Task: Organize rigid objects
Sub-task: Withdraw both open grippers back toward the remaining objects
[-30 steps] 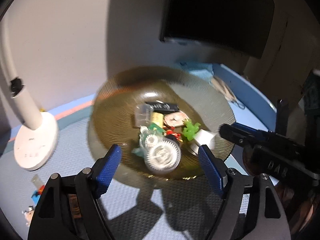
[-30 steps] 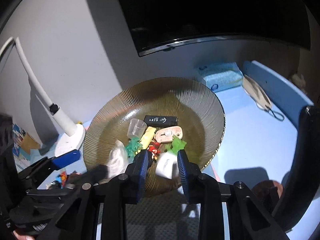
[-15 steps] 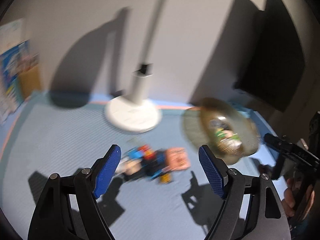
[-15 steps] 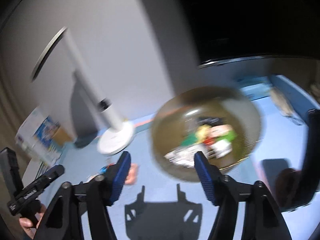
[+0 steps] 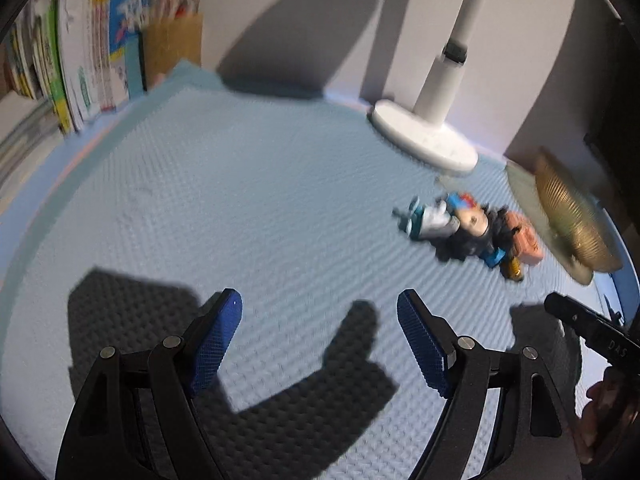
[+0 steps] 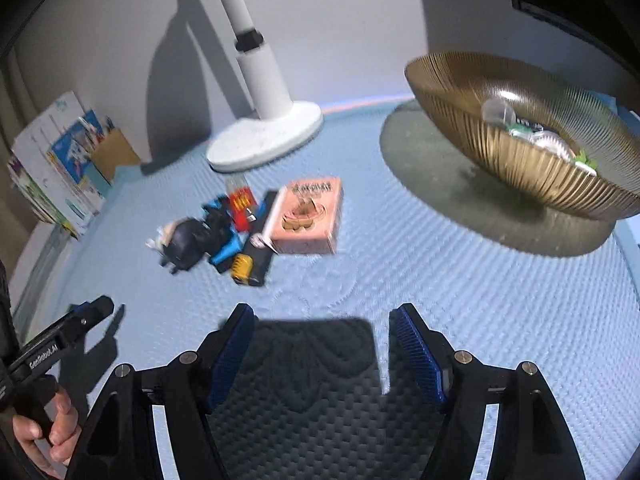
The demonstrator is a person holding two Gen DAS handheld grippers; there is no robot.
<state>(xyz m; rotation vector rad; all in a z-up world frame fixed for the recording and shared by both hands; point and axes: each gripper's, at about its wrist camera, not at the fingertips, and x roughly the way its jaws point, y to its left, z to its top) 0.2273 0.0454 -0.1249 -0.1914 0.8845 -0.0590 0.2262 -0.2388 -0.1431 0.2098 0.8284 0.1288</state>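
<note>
Now, quick pass from the claws outward.

Left gripper (image 5: 319, 312): jaws spread wide, nothing between the blue pads, tilted down over bare mat; its shadow lies on the mat under it.
Right gripper (image 6: 322, 328): jaws have just been opening, now spread, nothing between them, only mat and shadow below.
Other views: the right gripper's black tip shows at the right edge of the left wrist view, a hand (image 5: 604, 412) gripping its handle; the left gripper's tip shows at the lower left of the right wrist view, fingers (image 6: 52, 428) around its handle.
Mat (image 6: 440, 280): light blue, bumpy texture, covers the desk.
Toy pile (image 6: 224, 232): cluster on the mat ahead of both claws, well apart from the pads; a dark-haired figure (image 6: 184, 244), blue and red pieces, a yellow and black bit, all touching. Blurred, details unclear.
Pink box (image 6: 308, 216): lies flat, touching the right side of the pile as the right wrist view shows it.
Bowl (image 6: 500, 152): gold ribbed glass, right of the box, apart from it; holds small items, including a clear cup and something green.
Lamp base (image 6: 268, 136): white, round, behind the pile, stem rising.
Books (image 5: 72, 52): upright at far left by the wall, a brown pencil holder (image 5: 172, 48) beside them.
</note>
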